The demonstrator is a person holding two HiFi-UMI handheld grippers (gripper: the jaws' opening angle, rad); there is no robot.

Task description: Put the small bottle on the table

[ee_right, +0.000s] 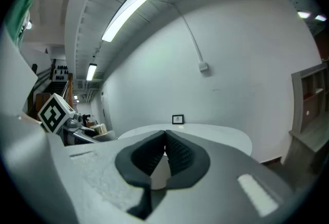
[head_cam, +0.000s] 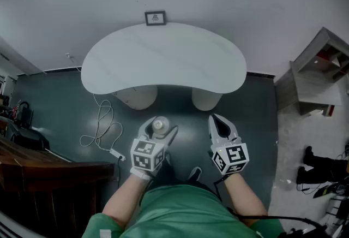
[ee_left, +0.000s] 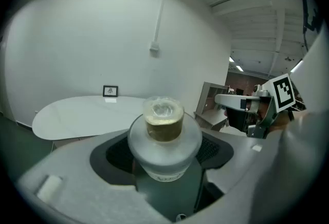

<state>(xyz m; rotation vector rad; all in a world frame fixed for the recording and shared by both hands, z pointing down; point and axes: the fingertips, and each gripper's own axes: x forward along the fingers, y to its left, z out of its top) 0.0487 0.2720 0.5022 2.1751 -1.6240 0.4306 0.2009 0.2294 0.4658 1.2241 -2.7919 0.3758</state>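
Note:
A small clear bottle (head_cam: 160,126) with a pale cap and brownish neck stands upright between the jaws of my left gripper (head_cam: 159,132), which is shut on it in the air in front of the person's body. In the left gripper view the small bottle (ee_left: 163,135) fills the gap between the dark pads (ee_left: 110,153). The white kidney-shaped table (head_cam: 163,59) lies ahead, its top bare. My right gripper (head_cam: 215,120) hovers beside the left one, shut and empty; in its own view the right gripper (ee_right: 165,135) has its pads meeting at the tips.
A small framed picture (head_cam: 155,18) leans against the wall at the table's far edge. Two round white pedestals (head_cam: 136,97) carry the table. A white cable (head_cam: 101,130) loops on the dark floor at left. A grey shelf unit (head_cam: 319,76) stands at right, dark wooden furniture (head_cam: 32,171) at left.

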